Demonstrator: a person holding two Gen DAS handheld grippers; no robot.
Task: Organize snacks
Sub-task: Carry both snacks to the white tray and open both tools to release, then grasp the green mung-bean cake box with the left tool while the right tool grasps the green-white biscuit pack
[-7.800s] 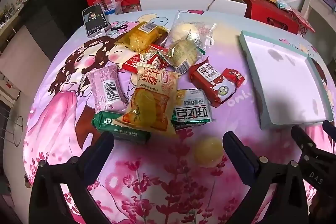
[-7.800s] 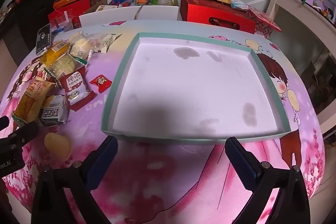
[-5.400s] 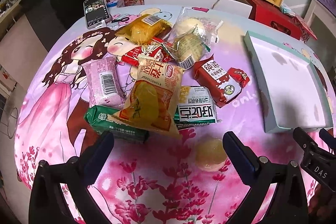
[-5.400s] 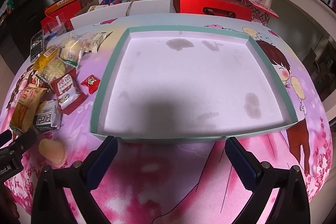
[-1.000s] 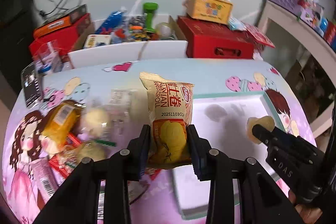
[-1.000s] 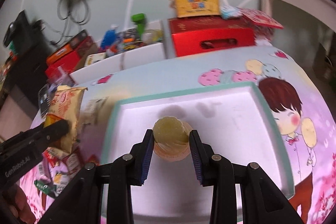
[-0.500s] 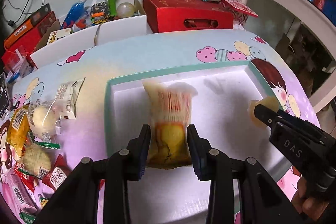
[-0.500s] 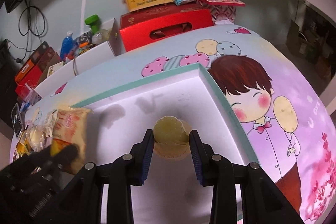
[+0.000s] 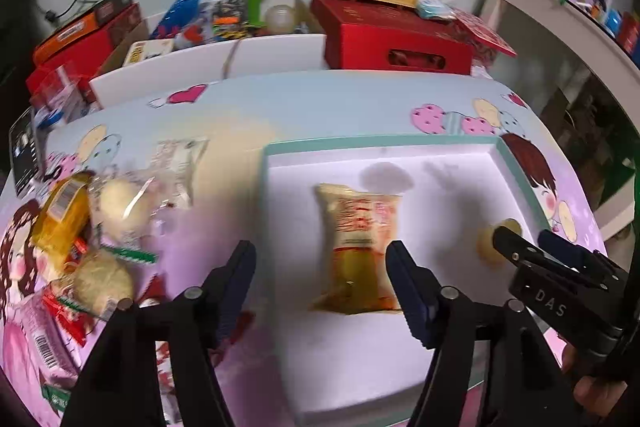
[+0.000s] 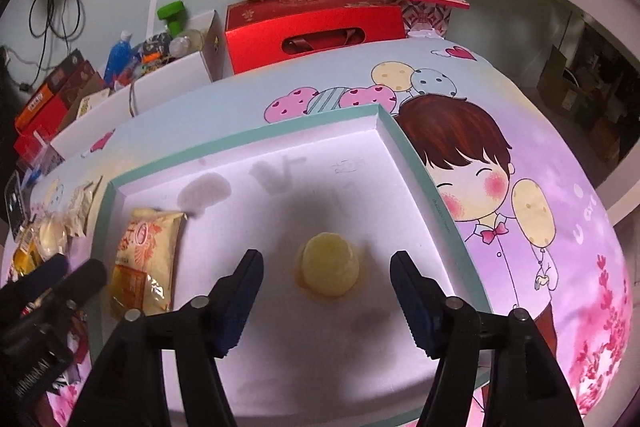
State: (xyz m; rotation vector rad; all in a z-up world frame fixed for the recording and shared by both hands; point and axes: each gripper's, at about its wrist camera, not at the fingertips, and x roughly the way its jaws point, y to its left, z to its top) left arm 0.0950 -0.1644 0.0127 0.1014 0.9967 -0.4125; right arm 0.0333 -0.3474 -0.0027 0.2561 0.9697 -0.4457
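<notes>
Inside the tray [image 10: 436, 195], the yellow bag [image 9: 360, 247] and the jelly cup [image 10: 328, 269] lie free; both tools, left [image 9: 320, 287] and right [image 10: 326, 301], have just opened.

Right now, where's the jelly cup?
In the right wrist view the jelly cup sits in the tray, between the open right jaws, with the yellow packet to its left.

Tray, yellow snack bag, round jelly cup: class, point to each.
tray [image 10: 436, 199], right wrist view, right rim.
yellow snack bag [image 9: 360, 247], left wrist view, middle.
round jelly cup [image 10: 329, 264], right wrist view, domed top.
</notes>
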